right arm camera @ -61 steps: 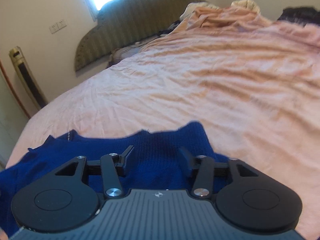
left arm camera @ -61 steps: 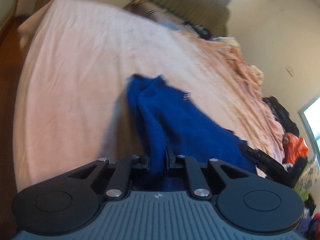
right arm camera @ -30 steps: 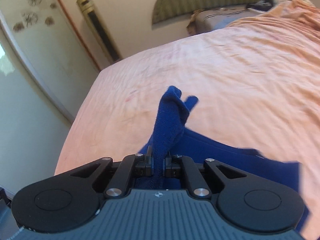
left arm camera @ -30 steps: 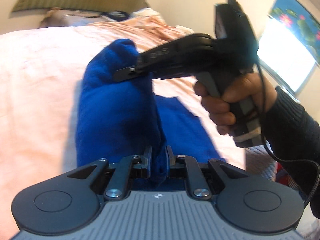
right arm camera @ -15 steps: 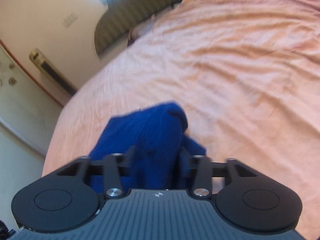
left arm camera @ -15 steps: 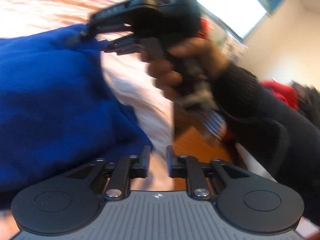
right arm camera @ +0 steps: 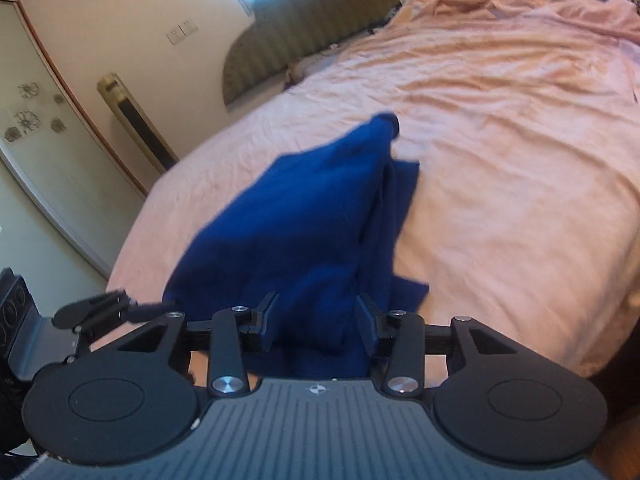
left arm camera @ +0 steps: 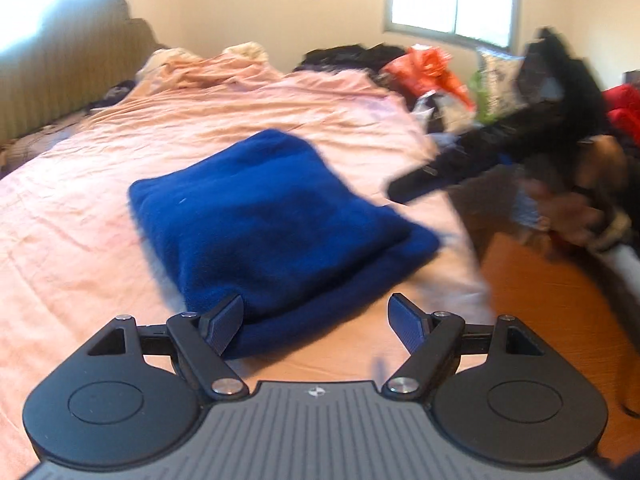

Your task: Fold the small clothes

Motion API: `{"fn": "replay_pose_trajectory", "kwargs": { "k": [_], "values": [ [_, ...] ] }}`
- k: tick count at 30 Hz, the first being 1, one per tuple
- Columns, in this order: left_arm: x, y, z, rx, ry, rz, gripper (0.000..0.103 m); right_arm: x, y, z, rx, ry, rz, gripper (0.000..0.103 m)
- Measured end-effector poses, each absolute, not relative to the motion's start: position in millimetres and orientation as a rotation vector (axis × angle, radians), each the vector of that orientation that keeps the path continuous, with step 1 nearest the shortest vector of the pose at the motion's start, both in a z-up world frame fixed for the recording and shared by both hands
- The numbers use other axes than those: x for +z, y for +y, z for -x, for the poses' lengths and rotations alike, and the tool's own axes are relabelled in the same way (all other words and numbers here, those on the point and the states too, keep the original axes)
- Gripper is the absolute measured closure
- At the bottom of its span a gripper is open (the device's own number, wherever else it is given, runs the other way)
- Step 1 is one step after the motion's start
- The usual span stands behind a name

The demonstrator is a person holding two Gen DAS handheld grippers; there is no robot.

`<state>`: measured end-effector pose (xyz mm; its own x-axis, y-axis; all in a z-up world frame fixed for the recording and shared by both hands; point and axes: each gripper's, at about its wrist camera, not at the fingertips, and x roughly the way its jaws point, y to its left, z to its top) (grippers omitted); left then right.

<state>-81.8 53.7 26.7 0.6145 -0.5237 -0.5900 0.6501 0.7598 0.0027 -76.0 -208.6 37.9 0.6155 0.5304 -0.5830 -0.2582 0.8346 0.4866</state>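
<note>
Blue garment (left arm camera: pixel 276 216) lying folded on the pink bed (left arm camera: pixel 80 184).

The left gripper (left arm camera: pixel 316 322) is spread wide and empty at its near edge; the right gripper (right arm camera: pixel 316 322) is parted too, cloth between its fingers but not pinched.

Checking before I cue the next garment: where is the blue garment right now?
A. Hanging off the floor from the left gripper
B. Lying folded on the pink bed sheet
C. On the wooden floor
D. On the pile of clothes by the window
B: the blue garment lies as a folded bundle on the pink bed sheet, and the left gripper is open, holding nothing.
</note>
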Motion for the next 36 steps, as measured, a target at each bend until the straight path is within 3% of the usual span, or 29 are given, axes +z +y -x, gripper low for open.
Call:
{"fn": "replay_pose_trajectory", "kwargs": {
  "k": [4, 15, 16, 19, 24, 25, 27, 29, 30, 36],
  "values": [
    [22.5, 47.6, 83.2, -0.651, 0.609, -0.268, 0.023, 31.0, -201.0, 78.9, 0.457, 0.799, -0.364, 0.069],
    [27.0, 59.9, 90.0, -0.589, 0.544, -0.291, 0.023, 21.3, -207.9, 75.1, 0.466, 0.838, -0.429, 0.07],
    [23.3, 59.2, 82.8, -0.554, 0.554, -0.29, 0.023, 20.6, -209.3, 74.4, 0.466, 0.839, -0.443, 0.072],
    [14.0, 54.0, 66.3, -0.54, 0.608, -0.274, 0.025, 18.2, -215.3, 72.4, 0.454, 0.848, -0.478, 0.094],
    [19.6, 49.4, 75.7, -0.605, 0.596, -0.284, 0.027, 38.6, -223.4, 82.7, 0.49, 0.782, -0.51, 0.095],
    [19.1, 50.4, 75.5, -0.593, 0.593, -0.299, 0.031, 45.3, -225.6, 85.2, 0.505, 0.765, -0.518, 0.095],
    [17.5, 56.1, 69.9, -0.558, 0.611, -0.292, 0.064, 56.9, -228.2, 88.2, 0.52, 0.743, -0.506, 0.095],
    [16.7, 64.0, 61.8, -0.515, 0.635, -0.251, 0.084, 62.2, -228.9, 89.5, 0.514, 0.748, -0.467, 0.096],
    [18.3, 67.4, 60.4, -0.507, 0.638, -0.228, 0.089, 61.8, -229.6, 90.4, 0.502, 0.761, -0.446, 0.096],
    [4.9, 65.6, 78.8, -0.587, 0.619, -0.334, 0.089, 17.6, -233.1, 89.1, 0.375, 0.895, -0.332, 0.097]
  ]
}}
